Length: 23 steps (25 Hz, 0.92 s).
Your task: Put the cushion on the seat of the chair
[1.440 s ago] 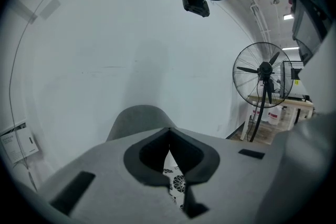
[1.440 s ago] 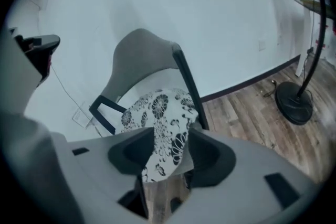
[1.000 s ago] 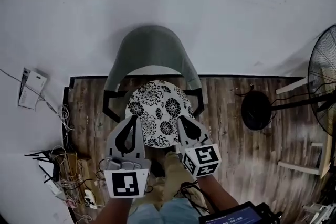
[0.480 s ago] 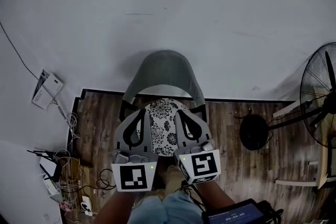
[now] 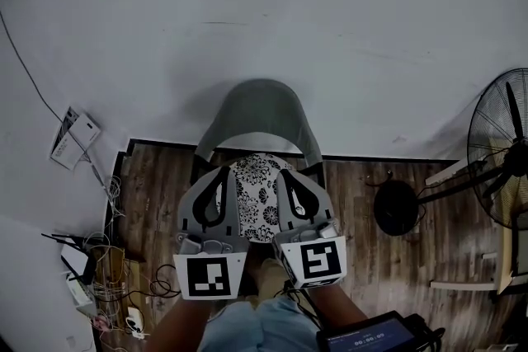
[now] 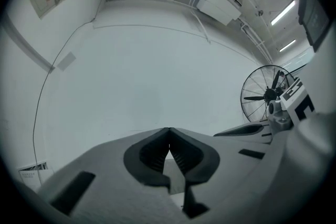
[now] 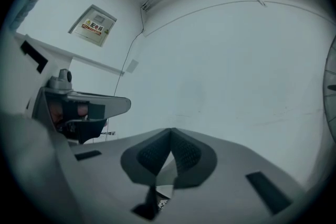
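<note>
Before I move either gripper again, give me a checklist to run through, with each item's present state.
1. Floral cushion on the seat of the chair: ok, it lies in front of the backrest.
2. Left gripper empty: ok, jaws together with nothing between them.
3. Right gripper empty: ok, jaws together with nothing between them.
4. Cushion flat and centred on the seat: cannot tell, since both grippers cover its sides in the head view.
5. Standing fan apart from the chair: ok, it stands off to the right on the wood floor.
</note>
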### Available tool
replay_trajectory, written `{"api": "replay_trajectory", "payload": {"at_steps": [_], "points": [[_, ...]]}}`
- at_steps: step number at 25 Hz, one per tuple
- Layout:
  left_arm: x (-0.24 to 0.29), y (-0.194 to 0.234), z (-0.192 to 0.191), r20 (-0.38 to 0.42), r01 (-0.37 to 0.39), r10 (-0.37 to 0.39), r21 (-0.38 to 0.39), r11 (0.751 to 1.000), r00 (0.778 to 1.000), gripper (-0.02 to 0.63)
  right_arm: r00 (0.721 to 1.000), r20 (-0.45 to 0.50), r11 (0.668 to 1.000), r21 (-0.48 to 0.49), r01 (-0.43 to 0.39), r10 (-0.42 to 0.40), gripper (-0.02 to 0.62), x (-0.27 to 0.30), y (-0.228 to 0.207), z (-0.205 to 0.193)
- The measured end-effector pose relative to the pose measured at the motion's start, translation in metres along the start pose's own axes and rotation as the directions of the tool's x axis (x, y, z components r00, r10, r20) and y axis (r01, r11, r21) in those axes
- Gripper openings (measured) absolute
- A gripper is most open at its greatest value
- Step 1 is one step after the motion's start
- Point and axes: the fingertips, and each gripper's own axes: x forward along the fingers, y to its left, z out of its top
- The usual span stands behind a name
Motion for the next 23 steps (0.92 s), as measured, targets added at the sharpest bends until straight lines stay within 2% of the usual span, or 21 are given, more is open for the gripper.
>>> {"api": "replay_trajectory", "payload": {"at_steps": [23], "points": [[-0.003,-0.014,0.003,0.002,0.022,-0.022,0.018,1.0,1.0,0.009,1.0,-0.001,1.0,0.017,0.004,-0.004,0.003,-0.012,0.002,0.005]]}}
